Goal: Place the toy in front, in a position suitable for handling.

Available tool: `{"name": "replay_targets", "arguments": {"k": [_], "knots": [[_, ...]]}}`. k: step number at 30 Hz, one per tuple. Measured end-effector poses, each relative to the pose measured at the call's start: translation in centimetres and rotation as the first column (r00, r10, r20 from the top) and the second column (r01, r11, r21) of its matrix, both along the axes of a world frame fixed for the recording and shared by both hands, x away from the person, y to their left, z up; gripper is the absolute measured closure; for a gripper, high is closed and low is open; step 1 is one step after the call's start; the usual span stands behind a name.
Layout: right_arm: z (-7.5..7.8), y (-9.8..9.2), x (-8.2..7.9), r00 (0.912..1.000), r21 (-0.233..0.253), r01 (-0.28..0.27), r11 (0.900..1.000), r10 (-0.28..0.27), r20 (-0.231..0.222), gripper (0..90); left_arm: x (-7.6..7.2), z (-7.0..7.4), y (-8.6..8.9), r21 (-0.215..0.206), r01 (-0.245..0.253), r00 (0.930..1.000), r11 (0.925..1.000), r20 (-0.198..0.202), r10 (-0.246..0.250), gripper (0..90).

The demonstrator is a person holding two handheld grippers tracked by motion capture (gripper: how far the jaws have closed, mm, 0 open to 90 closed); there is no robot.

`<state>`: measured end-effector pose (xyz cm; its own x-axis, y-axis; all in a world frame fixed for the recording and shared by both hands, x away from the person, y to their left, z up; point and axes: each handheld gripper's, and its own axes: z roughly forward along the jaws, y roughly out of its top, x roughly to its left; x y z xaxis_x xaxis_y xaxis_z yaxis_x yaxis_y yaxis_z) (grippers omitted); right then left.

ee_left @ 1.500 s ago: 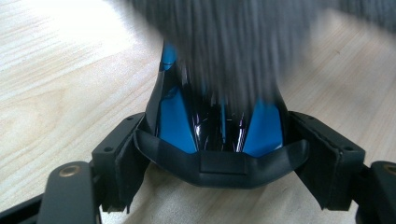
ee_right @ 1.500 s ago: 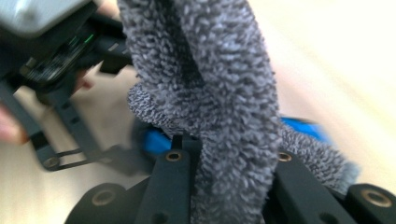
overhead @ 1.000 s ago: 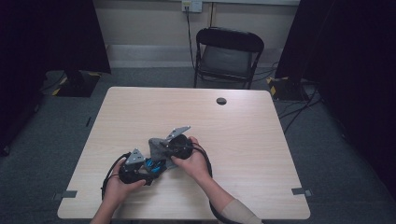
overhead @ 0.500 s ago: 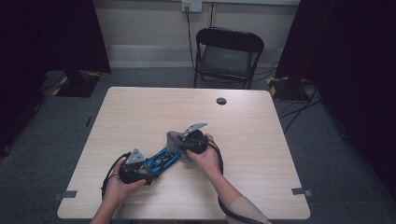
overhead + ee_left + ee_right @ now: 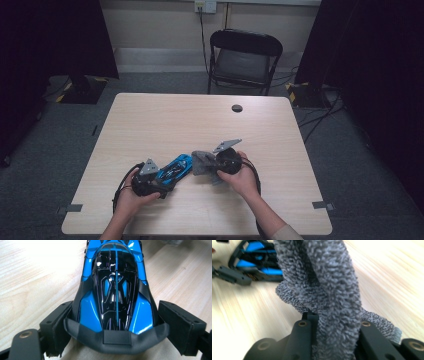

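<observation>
Left gripper (image 5: pixel 159 182), near table edge, held in person's left hand (image 5: pixel 131 196): jaws part open, one black pad either side of the blunt dark end of the glossy blue and black toy race car (image 5: pixel 116 290). Left pad looks pressed against the car's flank; right pad sits just beside it, a thin gap visible, so grip looks loose and firm clamping can't be confirmed. Car's wide end sits between the jaws, its narrower end pointing away from the gripper.

Right gripper (image 5: pixel 205 165), in person's right hand (image 5: pixel 245 180): jaws closed down tight on a grey fuzzy terry cloth (image 5: pixel 322 282), which bunches up out of the jaws in a thick fold and spills to the right side in the right gripper view. Grey three-cornered plate on top tilts up.

Car lies on the pale wood-grain table (image 5: pixel 165 120), front-centre, between the two grippers. Long axis runs diagonal in the high view, from lower left at the left gripper up and right toward the cloth. Cloth's free end is just beside the car's far end; contact can't be told.

Farther: small round black hole cover (image 5: pixel 237 108) near table's far edge. Beyond the table, black folding chair (image 5: pixel 244 60) on grey carpet.
</observation>
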<state>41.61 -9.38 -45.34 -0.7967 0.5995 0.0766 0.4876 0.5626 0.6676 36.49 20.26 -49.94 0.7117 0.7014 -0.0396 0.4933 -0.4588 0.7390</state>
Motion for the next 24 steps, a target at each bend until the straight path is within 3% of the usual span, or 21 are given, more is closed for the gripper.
{"name": "replay_targets", "arguments": {"k": [3,5,7,9,11,13,18,20,23,24], "knots": [[-0.5,-0.7,-0.2,0.9998,-0.012,0.015,1.0,-0.015,0.01,66.9,0.1,0.0,-0.2,0.027,0.01,0.9998,0.9996,0.017,-0.011,15.5],[-0.9,-0.9,-0.3,0.9996,-0.021,0.028,0.999,-0.028,0.009,51.9,0.1,0.1,0.0,0.022,0.013,0.9997,0.9997,0.019,-0.013,22.3],[-1.1,-0.9,-0.5,0.9995,-0.021,0.027,0.999,-0.026,0.02,43.5,0.2,0.1,0.0,0.02,0.018,0.9996,0.9996,0.022,-0.019,23.9],[-1.0,-0.8,-0.9,0.9978,-0.023,0.011,1.0,-0.01,0.065,32.0,0.2,0.2,0.0,0.025,0.018,0.9997,0.9995,0.018,-0.019,24.0],[-0.7,-0.6,-1.4,0.9921,-0.034,-0.015,0.999,0.019,0.124,31.5,0.2,0.2,-0.1,0.025,0.014,0.9998,0.9996,0.013,-0.015,24.1],[-0.5,-0.2,-1.7,0.9884,-0.038,-0.049,0.998,0.054,0.142,26.8,0.2,0.2,-0.1,0.017,0.006,1.0,0.9998,0.006,-0.006,24.3],[-1.7,0.8,-1.8,0.9862,-0.118,-0.086,0.989,0.101,0.13,32.3,0.2,0.4,-0.1,0.009,-0.004,1.0,1.0,0.0,0.004,24.4],[-2.5,0.8,-1.6,0.9855,-0.155,-0.077,0.985,0.098,0.138,44.9,0.2,0.7,-0.1,-0.003,-0.007,1.0,1.0,0.004,0.007,24.5],[-2.6,0.4,-1.4,0.9834,-0.132,-0.057,0.99,0.078,0.164,70.3,0.2,1.1,-0.1,-0.019,-0.016,0.9999,0.9997,0.003,0.016,24.5],[-2.5,0.2,-1.3,0.9857,-0.108,-0.05,0.993,0.066,0.155,73.3,0.2,1.2,-0.1,-0.025,-0.018,0.9998,0.9995,0.0,0.018,24.5]]}}
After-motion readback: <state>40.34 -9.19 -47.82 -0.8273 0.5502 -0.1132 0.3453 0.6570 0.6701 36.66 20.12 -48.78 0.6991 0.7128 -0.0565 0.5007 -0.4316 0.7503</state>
